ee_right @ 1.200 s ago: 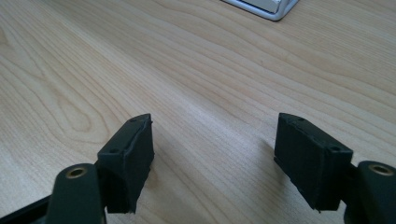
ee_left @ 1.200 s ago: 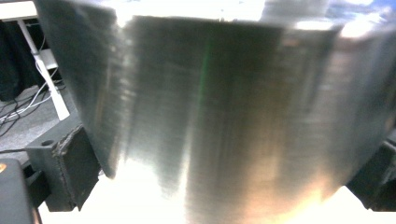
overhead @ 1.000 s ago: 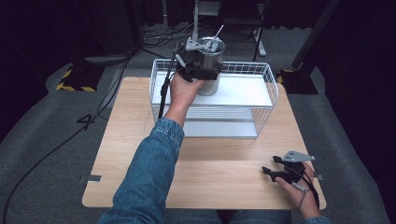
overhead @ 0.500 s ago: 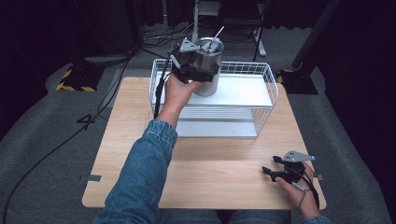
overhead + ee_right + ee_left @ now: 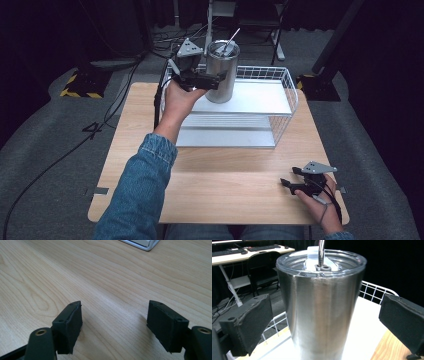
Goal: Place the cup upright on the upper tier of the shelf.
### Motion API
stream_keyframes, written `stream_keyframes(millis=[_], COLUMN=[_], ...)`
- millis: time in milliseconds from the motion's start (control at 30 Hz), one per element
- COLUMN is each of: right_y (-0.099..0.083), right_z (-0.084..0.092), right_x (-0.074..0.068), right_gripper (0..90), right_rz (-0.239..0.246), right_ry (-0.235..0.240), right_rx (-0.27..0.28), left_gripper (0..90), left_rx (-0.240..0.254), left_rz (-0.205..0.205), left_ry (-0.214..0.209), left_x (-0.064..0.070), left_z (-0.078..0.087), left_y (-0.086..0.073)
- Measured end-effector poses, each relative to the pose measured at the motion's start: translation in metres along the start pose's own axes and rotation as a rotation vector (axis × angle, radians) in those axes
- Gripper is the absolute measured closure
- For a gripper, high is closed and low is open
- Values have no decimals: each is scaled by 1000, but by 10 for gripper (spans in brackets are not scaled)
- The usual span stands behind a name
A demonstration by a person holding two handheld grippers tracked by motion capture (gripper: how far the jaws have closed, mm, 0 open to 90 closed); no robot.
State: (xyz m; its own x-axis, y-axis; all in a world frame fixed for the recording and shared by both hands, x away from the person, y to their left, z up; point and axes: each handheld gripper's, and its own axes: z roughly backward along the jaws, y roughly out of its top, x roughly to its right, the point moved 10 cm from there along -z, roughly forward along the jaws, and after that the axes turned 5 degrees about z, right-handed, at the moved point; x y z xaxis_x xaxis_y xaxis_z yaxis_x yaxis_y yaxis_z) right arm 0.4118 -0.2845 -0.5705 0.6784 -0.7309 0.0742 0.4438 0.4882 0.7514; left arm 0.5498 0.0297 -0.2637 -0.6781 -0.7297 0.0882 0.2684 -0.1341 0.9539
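A stainless steel tumbler point(image 5: 221, 75) with a clear lid and a metal straw point(image 5: 231, 39) stands upright at the left end of a white wire rack's top shelf point(image 5: 265, 97). My left gripper point(image 5: 212, 79) is open at the tumbler's left side. In the left gripper view the tumbler point(image 5: 319, 315) stands between the two jaws, with a gap on each side. My right gripper point(image 5: 286, 184) rests open on the wooden table point(image 5: 225, 175) at the front right. Between its fingers point(image 5: 70, 325) lies bare wood.
The wire rack's rim point(image 5: 289, 80) runs along the table's far half, and a lower shelf edge point(image 5: 225, 145) juts toward me. Cables trail off the table's left side. Beyond the table are dark floor, a chair and stands.
My left hand has shifted slightly left and back beside the tumbler. The tumbler stays on the shelf. The right gripper has not moved.
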Motion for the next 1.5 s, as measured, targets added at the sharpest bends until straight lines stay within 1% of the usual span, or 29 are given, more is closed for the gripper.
stream_keyframes(millis=[133, 233, 367, 500, 567, 633, 900, 967, 1033, 1133, 1267, 1367, 1400, 1500], right_y=[0, 0, 0, 0, 0, 0, 0, 0, 0, 0, 0, 0, 0, 0], right_z=[0, 0, 0, 0, 0, 0, 0, 0, 0, 0, 0, 0, 0, 0], right_x=[0, 0, 0, 0, 0, 0, 0, -1, -1, -1, -1, -1, -1, -1], right_gripper=[288, 287, 287, 288, 289, 297, 303, 303, 303, 303, 303, 303, 303, 303], right_rz=[0, 0, 0, 0, 0, 3, 3, 3, 5, 5, 4, 4, 5, 4], right_ry=[1, 1, 1, 1, 1, 2, 7, 8, 11, 11, 11, 11, 10, 11], right_rx=[0, 0, 0, 0, 0, 1, 1, 2, 2, 2, 2, 2, 2, 2], left_gripper=[0, 0, 0, 0, 0, 0, 0, 0, 0, 0, 0, 0, 0, 0], left_rx=[1, 17, 24, 49, 44, 41, 37, 28, 30, 31, 20, 12, 11, -5], left_rz=[-16, -14, -23, -23, -28, -24, -37, -43, -49, -60, -80, -80, -74, -83], left_ry=[-2, -14, -30, -53, -62, -65, -45, -43, -46, -49, -53, -58, -61, -59], left_x=[2, 6, 12, 20, 22, 24, 25, 26, 28, 31, 33, 33, 33, 32], left_z=[15, 28, 45, 62, 70, 77, 111, 117, 125, 133, 141, 146, 147, 150], left_y=[-1, -1, -2, -4, -9, -14, -31, -36, -41, -46, -57, -67, -71, -82])
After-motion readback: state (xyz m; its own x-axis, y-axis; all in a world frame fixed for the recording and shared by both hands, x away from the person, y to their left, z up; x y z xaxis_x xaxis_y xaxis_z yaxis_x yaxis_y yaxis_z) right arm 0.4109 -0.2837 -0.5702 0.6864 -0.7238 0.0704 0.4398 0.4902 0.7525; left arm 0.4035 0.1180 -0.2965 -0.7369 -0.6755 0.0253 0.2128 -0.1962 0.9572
